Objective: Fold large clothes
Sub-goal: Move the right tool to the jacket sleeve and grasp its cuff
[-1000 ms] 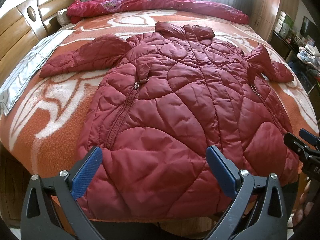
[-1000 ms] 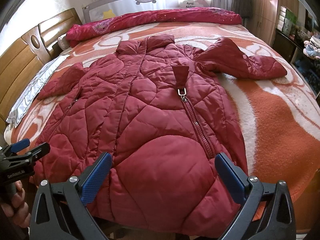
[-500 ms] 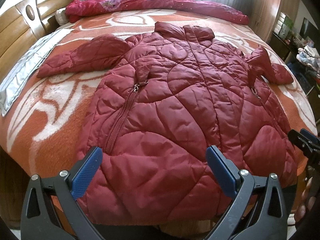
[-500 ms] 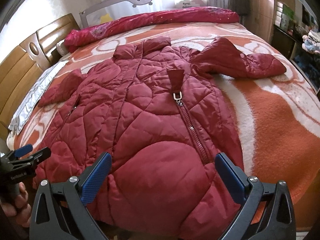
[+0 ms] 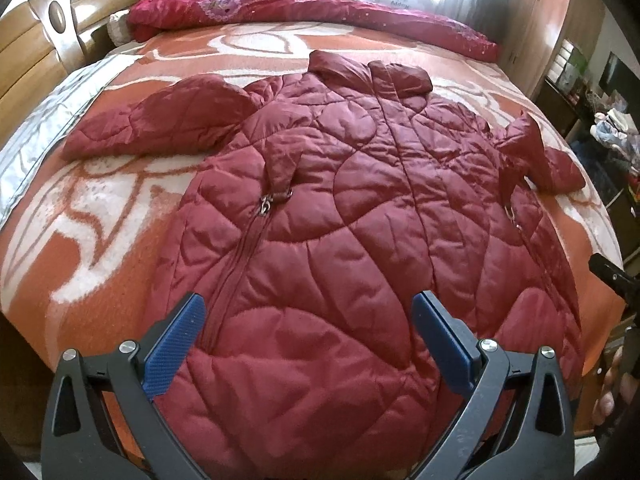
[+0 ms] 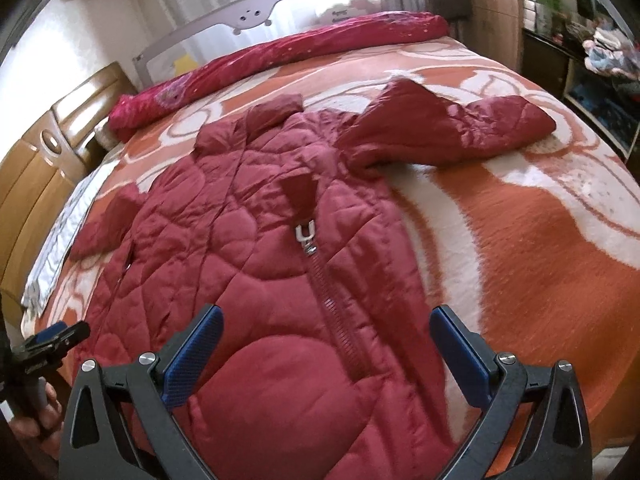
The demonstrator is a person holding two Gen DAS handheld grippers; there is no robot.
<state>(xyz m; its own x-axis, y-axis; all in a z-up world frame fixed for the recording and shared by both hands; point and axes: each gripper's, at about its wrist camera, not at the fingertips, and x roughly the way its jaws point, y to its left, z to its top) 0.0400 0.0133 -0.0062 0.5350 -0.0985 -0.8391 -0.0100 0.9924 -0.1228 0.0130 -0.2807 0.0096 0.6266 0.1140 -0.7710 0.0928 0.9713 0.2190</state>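
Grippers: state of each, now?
Left gripper: open, empty, above the jacket hem.
Right gripper: open, empty, above the hem too.

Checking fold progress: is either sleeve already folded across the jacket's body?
No, both sleeves lie spread outward on the blanket.

Orange-and-white blanket (image 5: 100,240) covers the bed. Rolled red quilt (image 5: 320,12) lies along the far edge, wooden headboard (image 5: 36,40) at left, cluttered shelves (image 6: 600,60) at right (contents too blurry).
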